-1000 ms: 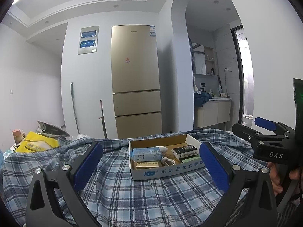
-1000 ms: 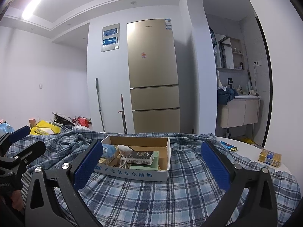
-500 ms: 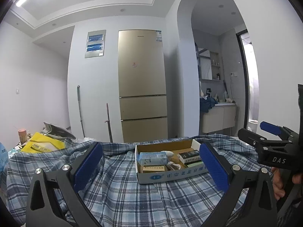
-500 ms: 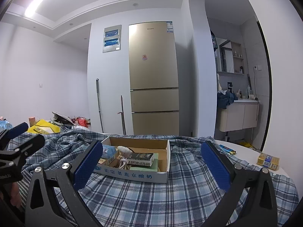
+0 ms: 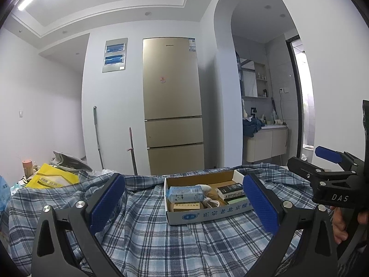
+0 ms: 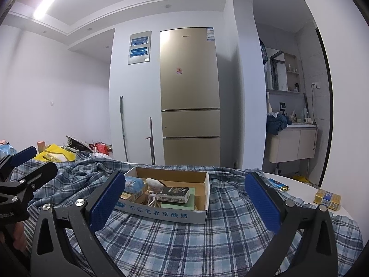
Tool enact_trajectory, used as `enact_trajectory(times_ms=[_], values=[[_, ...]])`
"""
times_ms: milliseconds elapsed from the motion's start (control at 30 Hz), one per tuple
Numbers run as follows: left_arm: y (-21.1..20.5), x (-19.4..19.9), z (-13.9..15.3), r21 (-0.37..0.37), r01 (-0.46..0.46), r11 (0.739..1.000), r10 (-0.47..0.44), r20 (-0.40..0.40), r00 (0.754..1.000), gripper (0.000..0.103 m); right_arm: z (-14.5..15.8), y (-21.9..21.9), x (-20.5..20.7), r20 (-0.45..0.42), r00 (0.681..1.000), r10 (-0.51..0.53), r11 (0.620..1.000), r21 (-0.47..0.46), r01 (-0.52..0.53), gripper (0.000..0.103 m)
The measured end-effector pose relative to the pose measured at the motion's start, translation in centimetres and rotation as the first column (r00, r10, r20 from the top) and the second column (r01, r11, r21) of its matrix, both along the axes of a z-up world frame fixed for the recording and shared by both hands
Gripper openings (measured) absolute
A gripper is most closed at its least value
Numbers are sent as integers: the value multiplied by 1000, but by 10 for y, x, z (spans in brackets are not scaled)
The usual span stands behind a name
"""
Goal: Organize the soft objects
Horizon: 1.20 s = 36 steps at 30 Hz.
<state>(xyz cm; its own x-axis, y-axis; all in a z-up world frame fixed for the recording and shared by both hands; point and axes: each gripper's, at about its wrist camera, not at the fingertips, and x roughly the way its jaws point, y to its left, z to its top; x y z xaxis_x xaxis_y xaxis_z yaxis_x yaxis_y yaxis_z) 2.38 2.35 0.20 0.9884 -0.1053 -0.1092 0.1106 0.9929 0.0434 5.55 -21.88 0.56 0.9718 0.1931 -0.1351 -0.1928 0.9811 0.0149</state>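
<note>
A blue plaid shirt [image 5: 161, 235] covers the table under a cardboard box [image 6: 166, 213]; left gripper [image 5: 183, 204] and right gripper [image 6: 184, 204] hover wide open, empty.

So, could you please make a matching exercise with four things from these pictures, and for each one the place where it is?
Things:
1. cardboard box
2. blue tissue pack
3. yellow packet
4. lighter

Places:
a. on the bare white table, beside the edge of the cloth
b. on the plaid cloth, ahead of both open claws
c. near the right rim of the table, off the cloth
d. inside the box, at its left end

Pairs: 1-b, 2-d, 3-c, 4-a
</note>
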Motion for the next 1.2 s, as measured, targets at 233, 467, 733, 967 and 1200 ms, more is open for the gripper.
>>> enact_trajectory(times_ms=[233,467,733,967,1200], values=[[-1,-7,-1,8,-4,1000,4,32,999,103,0,0,0,-6,1000,-2,1000,8,2,103],[0,-7,-1,3,-4,1000,4,31,1000,103,0,0,0,-6,1000,-1,1000,8,1,103],[5,-3,-2,-22,-6,1000,7,17,1000,103,0,0,0,-2,1000,-2,1000,6,2,103],[6,-2,-2,-21,-13,1000,13,12,1000,103,-1,-3,3,-11,1000,-4,1000,12,4,103],[6,-3,-2,-12,-23,1000,23,24,999,103,-2,-7,4,-22,1000,-12,1000,27,13,103]])
